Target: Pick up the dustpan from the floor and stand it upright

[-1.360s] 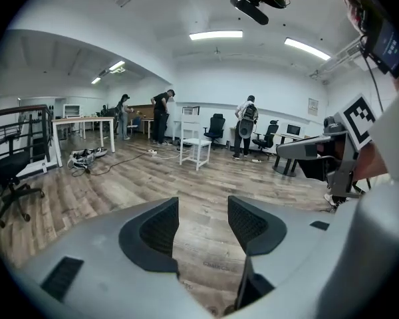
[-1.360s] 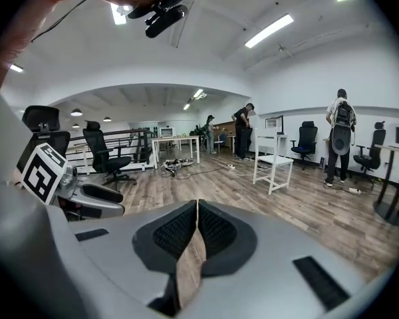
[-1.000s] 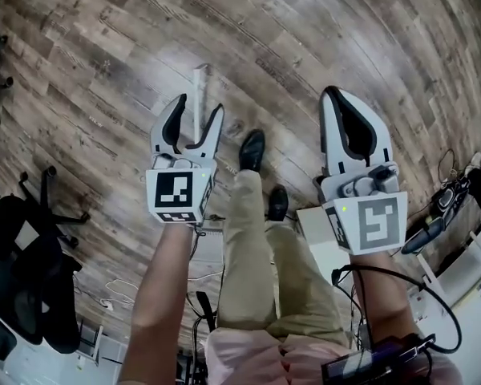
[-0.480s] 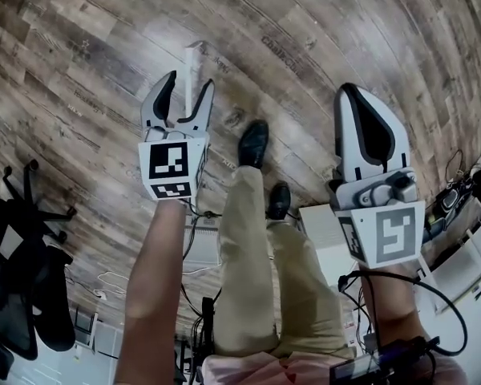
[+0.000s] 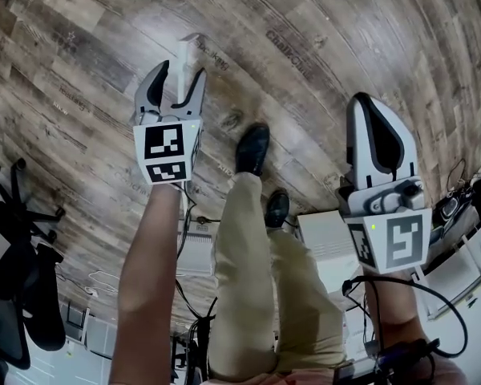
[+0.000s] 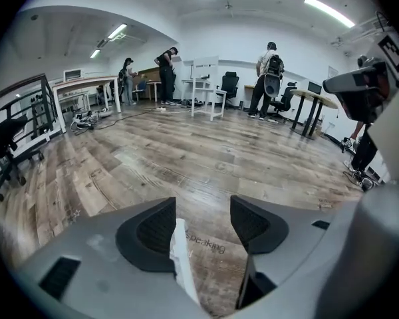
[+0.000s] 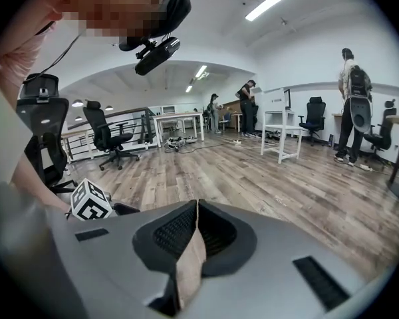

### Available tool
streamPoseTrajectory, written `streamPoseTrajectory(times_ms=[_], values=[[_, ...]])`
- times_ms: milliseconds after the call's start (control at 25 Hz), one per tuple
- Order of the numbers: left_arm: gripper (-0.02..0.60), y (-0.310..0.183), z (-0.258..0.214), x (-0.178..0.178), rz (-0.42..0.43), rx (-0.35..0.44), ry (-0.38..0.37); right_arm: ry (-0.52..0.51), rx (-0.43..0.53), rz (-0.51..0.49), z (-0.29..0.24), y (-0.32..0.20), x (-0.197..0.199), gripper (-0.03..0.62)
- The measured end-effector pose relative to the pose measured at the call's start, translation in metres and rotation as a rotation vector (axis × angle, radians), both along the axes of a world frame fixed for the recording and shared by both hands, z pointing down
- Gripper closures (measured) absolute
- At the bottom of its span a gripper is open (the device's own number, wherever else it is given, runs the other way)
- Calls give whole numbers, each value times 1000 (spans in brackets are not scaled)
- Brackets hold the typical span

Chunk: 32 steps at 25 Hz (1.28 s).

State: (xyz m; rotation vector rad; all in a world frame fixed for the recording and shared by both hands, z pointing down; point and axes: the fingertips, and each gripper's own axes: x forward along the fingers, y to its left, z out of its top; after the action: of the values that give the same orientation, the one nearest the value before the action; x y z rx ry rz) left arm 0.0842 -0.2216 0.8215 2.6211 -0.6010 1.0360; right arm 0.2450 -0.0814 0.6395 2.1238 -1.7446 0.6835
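The dustpan shows only as a slim white plastic handle (image 5: 182,54), sitting between the parted jaws of the left gripper (image 5: 179,72); it touches one pad with a gap to the other, so it is unclamped. Within the last second that gripper has moved out over the wood-plank floor (image 5: 329,46), away from the person's black shoes (image 5: 252,147), with the handle still between its jaws, so it is probably steadying the dustpan upright. The right gripper (image 5: 370,103) hangs aside, closed on nothing.

Left gripper (image 5: 180,73) jaws apart, right gripper (image 5: 371,103) jaws seemingly closed
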Motion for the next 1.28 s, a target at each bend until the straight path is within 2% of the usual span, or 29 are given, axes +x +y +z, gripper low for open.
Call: streamPoseTrajectory(times_ms=[160,480,880,1000,1080,1200,1280], values=[[325,2,26,-1,28,-12,-34,-7,-12,6,13,6,1,585],[327,-7,72,-7,20,-33,-114,6,-30,26,27,17,17,585],[328,1,108,-4,30,-54,-195,-5,-76,69,44,43,29,585],[334,-4,118,-10,-7,-70,-210,-3,-83,70,47,48,30,585],[380,-9,121,-14,-26,-61,-227,3,-87,75,48,52,32,585],[524,-15,122,-17,-16,-33,-268,11,-93,89,48,59,37,585],[557,-16,123,-16,-4,-27,-286,13,-94,93,47,61,39,585]])
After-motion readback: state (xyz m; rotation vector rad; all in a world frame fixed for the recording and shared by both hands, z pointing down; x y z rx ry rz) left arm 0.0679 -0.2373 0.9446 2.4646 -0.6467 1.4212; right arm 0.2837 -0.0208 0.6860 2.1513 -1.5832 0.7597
